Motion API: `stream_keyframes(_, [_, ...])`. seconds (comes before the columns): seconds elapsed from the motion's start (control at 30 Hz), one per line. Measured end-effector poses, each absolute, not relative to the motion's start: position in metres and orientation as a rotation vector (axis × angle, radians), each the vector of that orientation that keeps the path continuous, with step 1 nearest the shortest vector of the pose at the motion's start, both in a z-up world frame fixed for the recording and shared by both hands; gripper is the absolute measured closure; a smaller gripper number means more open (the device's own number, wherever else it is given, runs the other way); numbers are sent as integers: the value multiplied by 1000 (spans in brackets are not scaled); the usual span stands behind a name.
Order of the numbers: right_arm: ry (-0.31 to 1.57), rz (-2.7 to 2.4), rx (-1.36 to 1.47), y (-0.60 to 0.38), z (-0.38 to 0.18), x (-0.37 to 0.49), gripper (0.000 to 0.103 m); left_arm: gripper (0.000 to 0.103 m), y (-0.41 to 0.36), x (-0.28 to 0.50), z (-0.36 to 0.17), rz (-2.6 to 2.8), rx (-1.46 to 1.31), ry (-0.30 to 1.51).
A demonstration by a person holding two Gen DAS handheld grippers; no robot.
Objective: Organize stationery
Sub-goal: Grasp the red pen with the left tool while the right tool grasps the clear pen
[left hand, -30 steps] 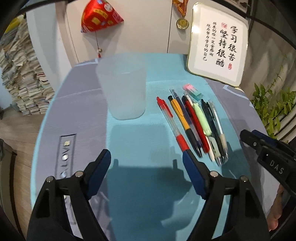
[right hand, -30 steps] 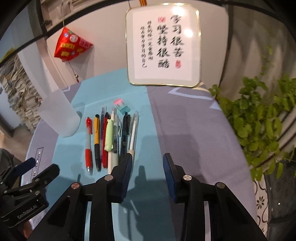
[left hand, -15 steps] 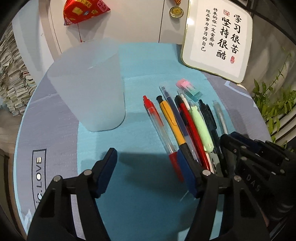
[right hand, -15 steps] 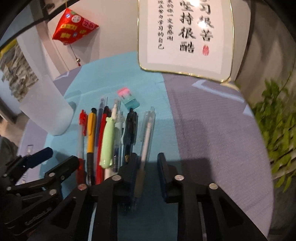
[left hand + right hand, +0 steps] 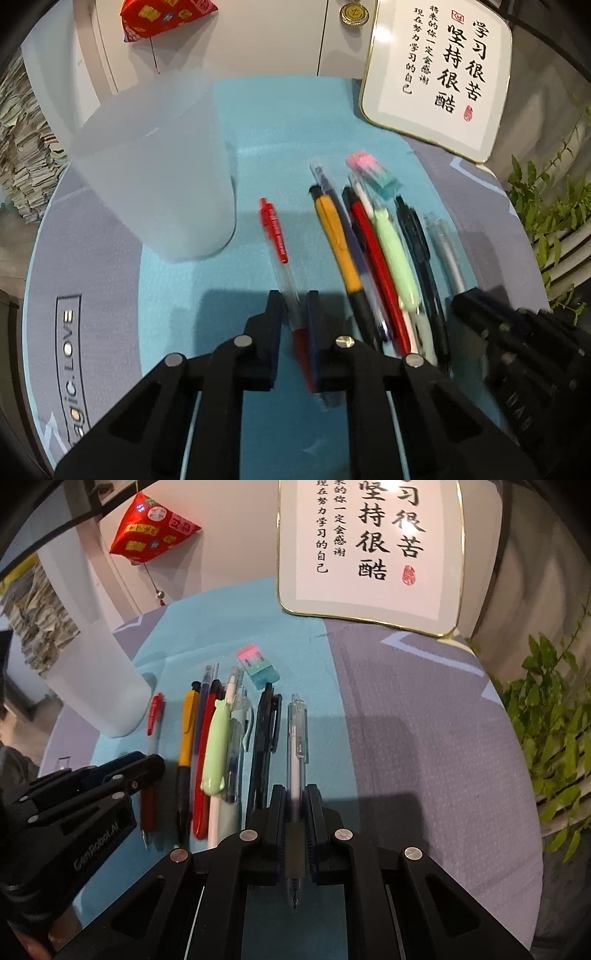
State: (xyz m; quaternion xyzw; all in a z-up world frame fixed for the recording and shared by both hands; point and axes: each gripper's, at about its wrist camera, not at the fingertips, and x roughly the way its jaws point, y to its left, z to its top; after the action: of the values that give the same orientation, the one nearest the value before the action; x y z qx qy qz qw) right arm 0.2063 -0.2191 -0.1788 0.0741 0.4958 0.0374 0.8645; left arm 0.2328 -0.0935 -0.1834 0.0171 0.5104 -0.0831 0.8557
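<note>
Several pens lie in a row on a teal mat [image 5: 295, 122]. My left gripper [image 5: 293, 306] is shut on the red clear-barrel pen [image 5: 275, 232], pulled left of the row. My right gripper [image 5: 294, 797] is shut on the clear pen [image 5: 297, 731] at the row's right end. The orange pen [image 5: 334, 236], red pen [image 5: 373, 251], green pen [image 5: 393, 254] and black pen [image 5: 417, 236] lie between. A frosted white cup [image 5: 155, 177] stands upright at the left. A pink-and-teal eraser [image 5: 260, 662] lies behind the pens.
A framed calligraphy board [image 5: 369, 546] leans at the back right. A red hanging ornament [image 5: 151, 528] is on the wall. A green plant [image 5: 554, 716] is beyond the table's right edge. Paper stacks [image 5: 26, 158] stand at the left.
Both grippers moved forward and closed. The left one took the red clear-barrel pen and shifted it left of the row; the right one closed on the clear pen.
</note>
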Motion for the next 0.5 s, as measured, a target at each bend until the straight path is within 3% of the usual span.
stream_keyframes(0.5, [1096,144,129,-222,-175,139,92,93,-44,130,-181,-274,134,1121])
